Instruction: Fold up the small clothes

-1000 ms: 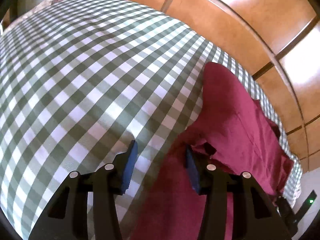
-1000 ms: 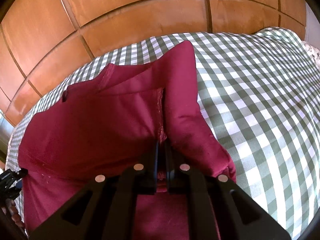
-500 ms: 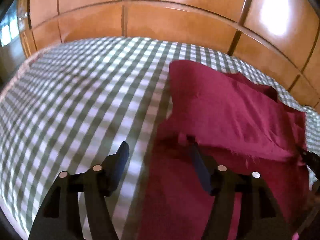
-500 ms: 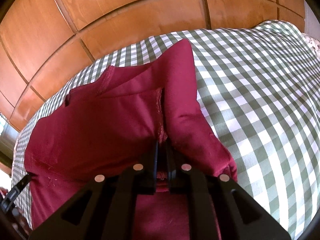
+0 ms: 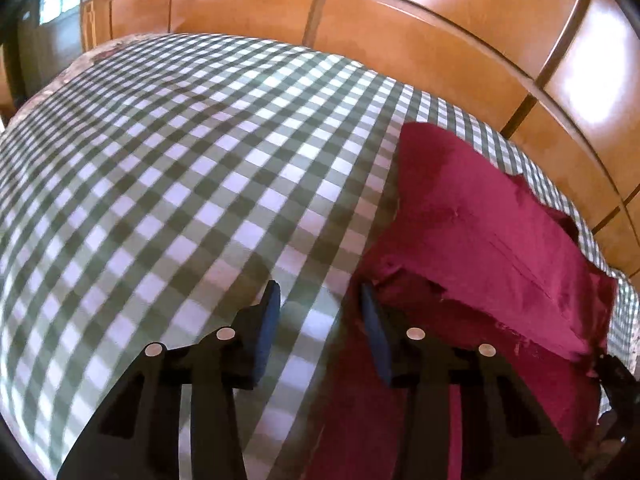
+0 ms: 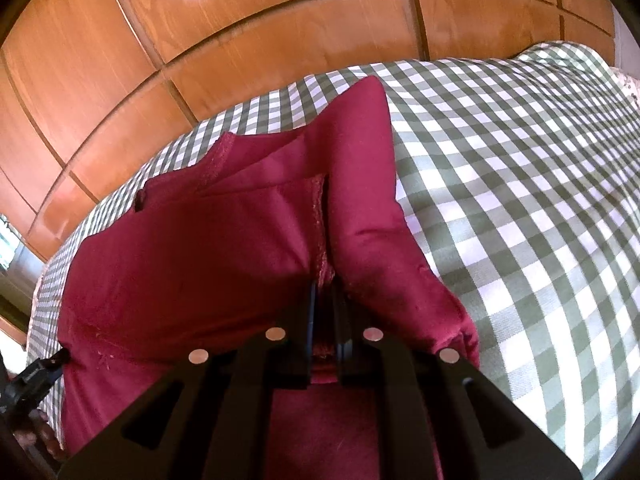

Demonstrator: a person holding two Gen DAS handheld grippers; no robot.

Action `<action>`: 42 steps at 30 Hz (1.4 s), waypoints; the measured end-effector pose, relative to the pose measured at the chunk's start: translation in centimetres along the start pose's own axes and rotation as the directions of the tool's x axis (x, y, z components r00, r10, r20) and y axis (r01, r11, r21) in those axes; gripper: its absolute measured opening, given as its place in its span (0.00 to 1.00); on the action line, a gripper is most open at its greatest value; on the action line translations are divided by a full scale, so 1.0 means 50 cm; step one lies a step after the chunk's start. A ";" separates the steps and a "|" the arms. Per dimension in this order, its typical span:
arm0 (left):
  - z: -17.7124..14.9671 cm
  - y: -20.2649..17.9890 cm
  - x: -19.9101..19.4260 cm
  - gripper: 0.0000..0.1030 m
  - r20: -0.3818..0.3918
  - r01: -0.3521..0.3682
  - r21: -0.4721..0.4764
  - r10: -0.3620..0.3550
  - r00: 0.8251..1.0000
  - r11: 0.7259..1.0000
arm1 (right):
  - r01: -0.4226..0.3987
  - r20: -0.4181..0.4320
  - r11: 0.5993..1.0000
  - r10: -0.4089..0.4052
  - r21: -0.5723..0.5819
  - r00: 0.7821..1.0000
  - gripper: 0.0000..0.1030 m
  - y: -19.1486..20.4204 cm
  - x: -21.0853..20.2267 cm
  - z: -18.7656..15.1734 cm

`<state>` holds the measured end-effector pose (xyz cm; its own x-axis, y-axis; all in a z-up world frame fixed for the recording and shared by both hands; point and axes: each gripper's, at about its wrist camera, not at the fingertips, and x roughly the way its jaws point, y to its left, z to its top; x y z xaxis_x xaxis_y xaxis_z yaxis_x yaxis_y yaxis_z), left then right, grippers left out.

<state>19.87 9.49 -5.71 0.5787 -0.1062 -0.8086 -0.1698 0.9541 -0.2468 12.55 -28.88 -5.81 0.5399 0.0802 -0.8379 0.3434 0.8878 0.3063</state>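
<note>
A dark red garment [image 5: 480, 240] lies partly folded on the green-and-white checked cloth [image 5: 180, 168]. My left gripper [image 5: 320, 300] is open and empty, its right finger [image 5: 374, 328] at the garment's left edge and its left finger over bare cloth. In the right wrist view the garment [image 6: 224, 248] fills the middle, with a seam running toward my right gripper [image 6: 326, 292]. That gripper is shut on a pinch of the red fabric at the seam.
The checked cloth [image 6: 520, 200] covers a table that stretches left in the left wrist view and right in the right wrist view. Orange wooden panels [image 6: 280, 40] stand behind the table's far edge. A dark object [image 6: 32, 376] sits at the right wrist view's lower left.
The left gripper has swung about above the garment's left edge and stays open. The right gripper has kept its pinch on the fabric and barely moved.
</note>
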 end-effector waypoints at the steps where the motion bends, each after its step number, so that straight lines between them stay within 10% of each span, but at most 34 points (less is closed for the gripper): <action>1: 0.001 -0.001 -0.017 0.40 0.016 -0.001 0.003 0.001 1.000 1.000 | 0.000 -0.006 1.000 0.000 0.007 1.000 0.14 0.001 -0.012 0.006; 5: 0.025 -0.028 -0.083 0.47 0.112 0.061 0.071 -0.069 0.991 0.996 | 0.024 0.084 0.999 -0.022 -0.022 0.996 0.52 0.031 -0.070 0.027; 12: 0.052 -0.159 -0.052 0.60 0.097 0.158 0.253 -0.188 0.977 0.954 | -0.042 0.056 0.987 0.051 -0.153 0.997 0.53 0.125 -0.061 0.046; 17: 0.014 -0.168 0.061 0.58 -0.070 0.151 0.297 -0.136 0.988 0.943 | 0.019 -0.049 0.981 -0.029 -0.195 0.998 0.61 0.138 0.040 0.032; 30: 0.071 -0.215 0.012 0.59 0.045 0.153 0.363 -0.181 0.982 0.919 | 0.052 0.054 0.966 -0.039 -0.255 0.998 0.70 0.131 0.069 -0.002; 42: 0.080 -0.208 0.118 0.61 0.047 0.051 0.334 -0.071 0.996 0.941 | 0.018 0.051 0.966 -0.005 -0.257 0.999 0.77 0.132 0.068 -0.004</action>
<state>28.23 0.03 -5.78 0.6264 -0.1602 -0.7629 0.1358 0.9861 -0.0955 16.49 -22.65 -6.76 0.5765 0.0528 -0.8154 0.1438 0.9758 0.1648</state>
